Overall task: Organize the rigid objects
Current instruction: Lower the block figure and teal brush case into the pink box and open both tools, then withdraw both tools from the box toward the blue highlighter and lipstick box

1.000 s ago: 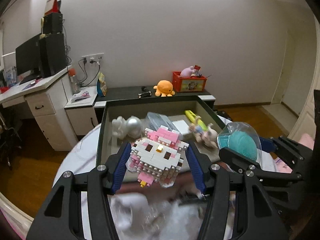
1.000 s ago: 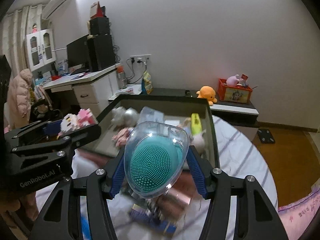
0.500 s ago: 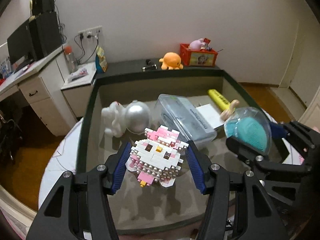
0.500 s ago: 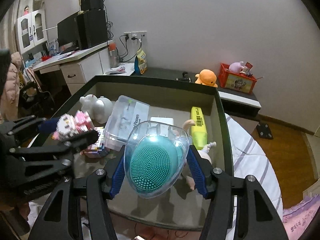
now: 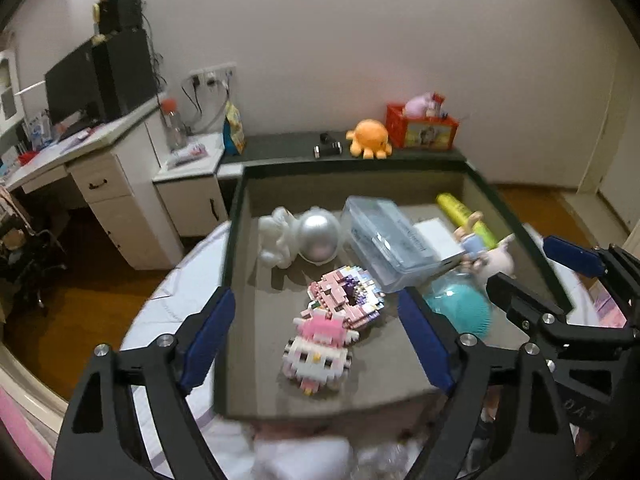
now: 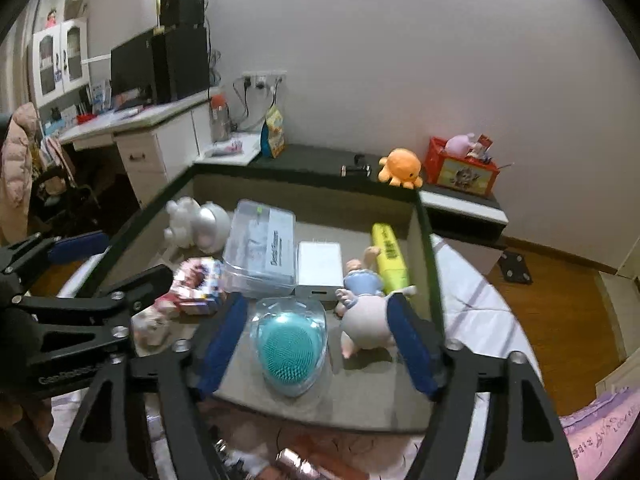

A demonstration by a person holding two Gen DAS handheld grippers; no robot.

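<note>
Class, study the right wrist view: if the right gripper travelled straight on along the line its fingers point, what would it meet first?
Probably the teal brush in its clear case, lying between the opening jaws of the right gripper on the box floor; beyond it sits the white box. Depth is uncertain.

We see the left gripper point(image 5: 316, 340) and right gripper point(image 6: 320, 350) built alike: matte black angular frames with triangular cut-outs, silver screw heads at the joints, and long blue pads lining each finger. White lettering (partly legible, "GenRobot") runs along the left gripper's side in the right wrist view.
</note>
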